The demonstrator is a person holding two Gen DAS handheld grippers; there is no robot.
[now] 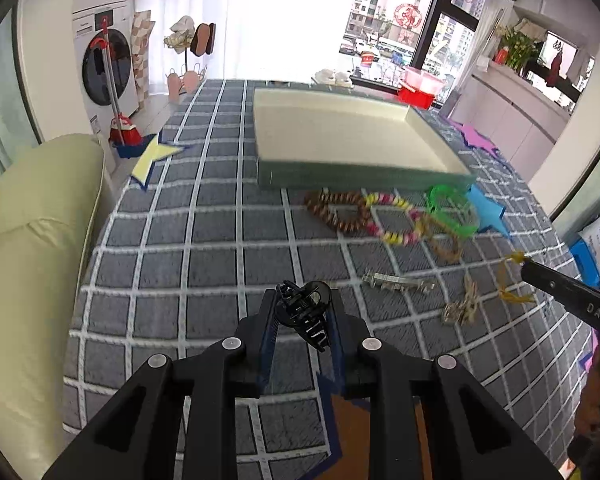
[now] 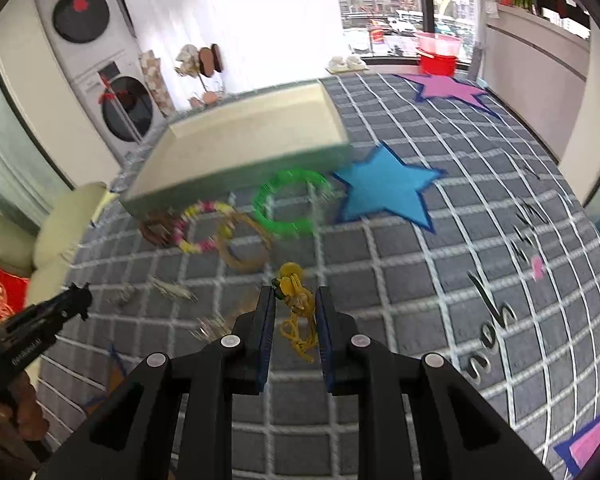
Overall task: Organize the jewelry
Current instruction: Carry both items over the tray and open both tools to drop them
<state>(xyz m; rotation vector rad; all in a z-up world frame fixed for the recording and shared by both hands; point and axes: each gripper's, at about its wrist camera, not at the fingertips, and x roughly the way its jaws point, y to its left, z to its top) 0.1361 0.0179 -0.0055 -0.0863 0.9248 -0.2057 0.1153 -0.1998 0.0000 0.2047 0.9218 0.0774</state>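
My left tool (image 1: 302, 304) is clamped on a black hair claw (image 1: 306, 312), my right tool (image 2: 296, 304) on a yellow corded pendant (image 2: 296, 300), both above the checked counter (image 2: 380, 272). Beaded bracelets (image 1: 342, 212) and a green ring (image 2: 290, 200) lie just before the cream tray (image 1: 340, 132).

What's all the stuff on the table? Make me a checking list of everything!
Surface: grey checked cloth with paper stars.
Job's things: tray, nothing seen inside; bead bracelets, green ring, silver clips lie loose.
Clutter: blue star.
Grippers: left gripper holds black hair claw; right gripper holds yellow pendant cord.
Cables: nothing seen.
Surroundings: washing machine, sofa, window.
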